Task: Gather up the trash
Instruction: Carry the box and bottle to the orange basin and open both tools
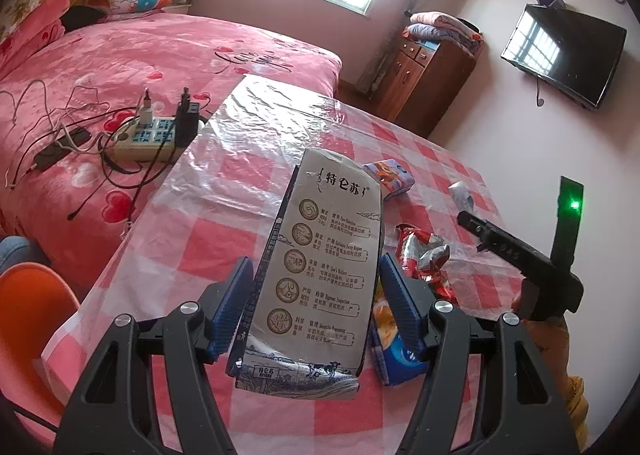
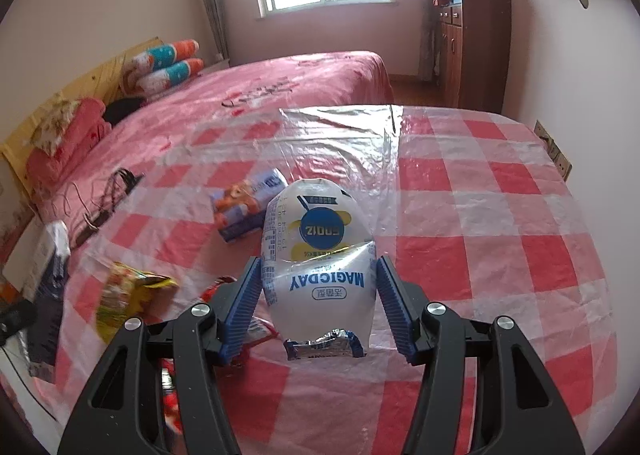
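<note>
Left wrist view, left to right: orange chair [image 1: 28, 319] at the frame edge, then the bed [image 1: 140, 67] with pink heart bedding and a power strip [image 1: 150, 137] with chargers and tangled cables on it. Table with red-and-white checked cloth [image 1: 200, 239] under clear plastic.

Left gripper [image 1: 316, 303] is clamped on a flattened grey milk carton [image 1: 320, 267]; both blue pads press its sides, and the carton is lifted off the cloth, standing tall between the fingers.

Right of it on the table: a small blue-and-orange snack pack [image 1: 390, 177], a crumpled red wrapper [image 1: 422, 255], and a blue-and-orange packet [image 1: 394, 351] just beside the right pad. Farther right, a wall TV [image 1: 564, 55].

Right wrist view, left to right: the same milk carton [image 2: 50, 283] at the left edge, a yellow-green snack bag [image 2: 124, 295], blurred, and a snack pack [image 2: 248, 203] with a bear print lying on the cloth.

Right gripper [image 2: 318, 295] is squeezing a white MAGICDAY pouch [image 2: 320, 267]; the film creases where the pads bite in. Pouch is off the table, label upside down to the camera.
</note>
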Available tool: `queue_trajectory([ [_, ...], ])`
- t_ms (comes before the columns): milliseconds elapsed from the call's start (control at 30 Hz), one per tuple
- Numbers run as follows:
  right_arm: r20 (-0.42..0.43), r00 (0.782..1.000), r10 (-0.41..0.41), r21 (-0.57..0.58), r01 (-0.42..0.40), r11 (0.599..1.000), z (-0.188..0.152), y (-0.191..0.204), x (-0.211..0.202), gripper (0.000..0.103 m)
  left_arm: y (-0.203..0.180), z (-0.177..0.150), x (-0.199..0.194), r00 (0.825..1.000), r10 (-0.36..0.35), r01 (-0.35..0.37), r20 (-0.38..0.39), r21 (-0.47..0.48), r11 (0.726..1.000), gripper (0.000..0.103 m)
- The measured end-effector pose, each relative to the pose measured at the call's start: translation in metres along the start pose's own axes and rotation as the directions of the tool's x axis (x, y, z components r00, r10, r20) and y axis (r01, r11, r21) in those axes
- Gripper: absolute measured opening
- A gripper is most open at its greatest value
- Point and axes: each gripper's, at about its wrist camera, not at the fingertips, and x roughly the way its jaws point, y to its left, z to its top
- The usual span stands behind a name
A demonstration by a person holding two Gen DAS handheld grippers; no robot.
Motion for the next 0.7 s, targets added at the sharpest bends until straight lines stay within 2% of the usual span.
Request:
queue_trajectory([
  [233, 0.000, 0.998, 0.058, -0.006, -0.058, 0.998, -0.002, 0.020, -0.013, 0.059, 0.021, -0.009, -0.014, 1.000, 0.003, -0.003, 0.006, -0.028, 1.000, 0.066],
  [433, -0.014, 0.986, 0.167, -0.045, -0.167, 0.985, -0.006, 0.060, -0.024, 0.059, 0.044, -0.019, -0.027, 1.000, 0.013, -0.012, 0.013, -0.066, 0.998, 0.066],
  [567, -0.052, 0.963, 0.263, -0.088, -0.267, 0.960, -0.012, 0.099, -0.030, 0.059, 0.064, -0.024, -0.037, 0.999, 0.034, -0.031, 0.023, -0.105, 0.994, 0.066],
  [700, -0.119, 0.918, 0.379, -0.110, -0.392, 0.913, -0.021, 0.146, -0.032, 0.059, 0.088, -0.033, -0.048, 0.998, 0.062, -0.056, 0.034, -0.156, 0.986, 0.066],
])
